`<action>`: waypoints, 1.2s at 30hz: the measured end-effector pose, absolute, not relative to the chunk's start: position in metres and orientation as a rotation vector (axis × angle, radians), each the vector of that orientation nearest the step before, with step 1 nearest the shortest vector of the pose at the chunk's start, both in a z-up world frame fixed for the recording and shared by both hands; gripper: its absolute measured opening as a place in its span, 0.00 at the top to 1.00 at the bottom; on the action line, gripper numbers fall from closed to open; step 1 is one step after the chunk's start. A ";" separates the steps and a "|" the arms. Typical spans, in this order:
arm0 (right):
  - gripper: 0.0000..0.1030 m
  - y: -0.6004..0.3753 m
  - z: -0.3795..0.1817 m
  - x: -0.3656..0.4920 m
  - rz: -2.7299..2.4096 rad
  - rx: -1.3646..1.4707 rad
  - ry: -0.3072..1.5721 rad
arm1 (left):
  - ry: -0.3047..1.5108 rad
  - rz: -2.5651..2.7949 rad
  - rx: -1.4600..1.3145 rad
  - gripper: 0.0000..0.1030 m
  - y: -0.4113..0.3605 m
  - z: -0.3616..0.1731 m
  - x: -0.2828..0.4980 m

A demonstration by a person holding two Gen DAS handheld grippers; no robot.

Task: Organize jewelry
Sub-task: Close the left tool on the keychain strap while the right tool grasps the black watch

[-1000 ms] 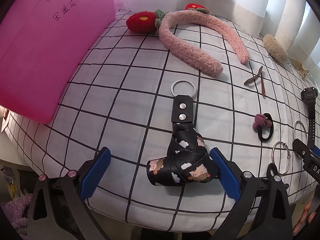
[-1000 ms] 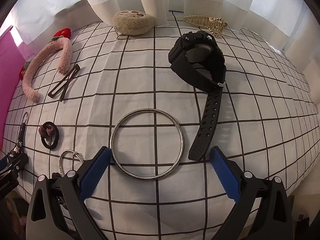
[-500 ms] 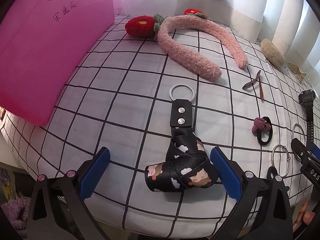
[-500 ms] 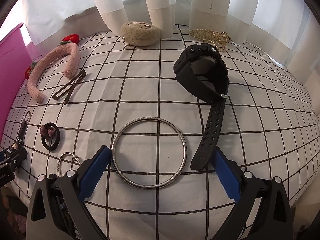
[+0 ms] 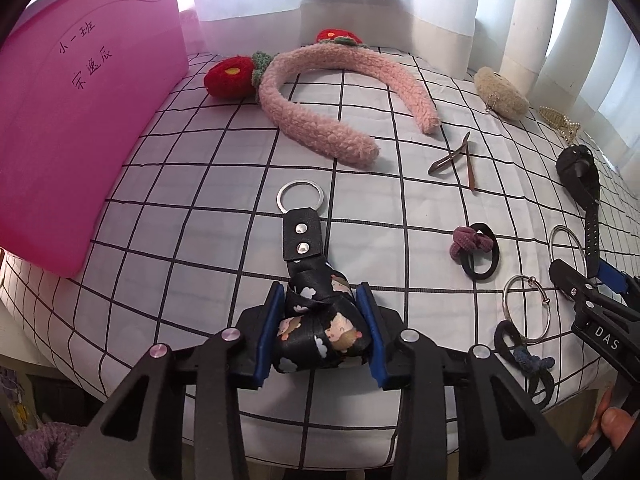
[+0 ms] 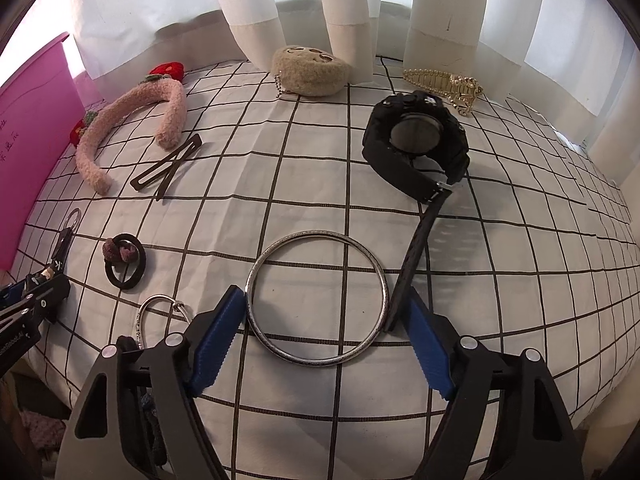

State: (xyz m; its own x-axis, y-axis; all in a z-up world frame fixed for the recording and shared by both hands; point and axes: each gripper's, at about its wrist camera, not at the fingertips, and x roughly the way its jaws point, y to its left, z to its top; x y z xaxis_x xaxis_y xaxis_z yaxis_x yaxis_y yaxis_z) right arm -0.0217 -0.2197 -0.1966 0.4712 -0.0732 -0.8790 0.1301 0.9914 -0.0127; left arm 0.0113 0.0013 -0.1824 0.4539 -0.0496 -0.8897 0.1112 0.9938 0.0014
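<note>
Both pairs of jaws have been drawn inward since the earlier frame: the left gripper is clamped across the strap keychain, whose length runs straight ahead, while the right gripper, not yet gripping, is closing around the silver bangle.

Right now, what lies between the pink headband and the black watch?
In the right wrist view, crossed brown hair clips beside the pink headband, then bare checked cloth up to the black watch.

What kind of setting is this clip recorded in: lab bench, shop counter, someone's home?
Most likely a home, probably a bedroom or living room. The items lie on a soft white grid-patterned cloth like bedding, white curtains hang along a bright window behind, and personal accessories such as a fluffy pink headband and a black watch are spread out.
</note>
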 end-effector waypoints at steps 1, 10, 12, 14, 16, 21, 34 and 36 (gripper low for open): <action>0.28 -0.220 -0.196 -0.022 -0.121 0.060 1.068 | 1.096 -0.100 0.061 0.70 0.001 -0.182 0.012; 0.96 -0.222 -0.192 -0.026 -0.088 0.078 1.068 | 1.110 -0.095 0.037 0.73 0.005 -0.179 0.012; 0.96 -0.226 -0.190 -0.028 -0.075 0.114 1.062 | 1.110 -0.095 0.032 0.73 0.005 -0.178 0.012; 1.00 -0.228 -0.186 -0.031 -0.065 0.133 1.040 | 1.103 -0.094 0.029 0.73 0.006 -0.176 0.012; 1.00 -0.231 -0.179 -0.034 -0.059 0.143 1.016 | 1.095 -0.096 0.030 0.73 0.006 -0.174 0.012; 1.00 -0.244 -0.175 -0.038 -0.064 0.211 1.006 | 1.094 -0.101 0.025 0.73 0.006 -0.173 0.012; 0.44 -0.292 -0.162 -0.004 -0.196 0.219 0.967 | 1.103 -0.093 0.024 0.73 0.008 -0.176 0.014; 0.43 -0.297 -0.167 0.007 -0.202 0.219 0.979 | 1.105 -0.092 0.023 0.73 0.007 -0.176 0.015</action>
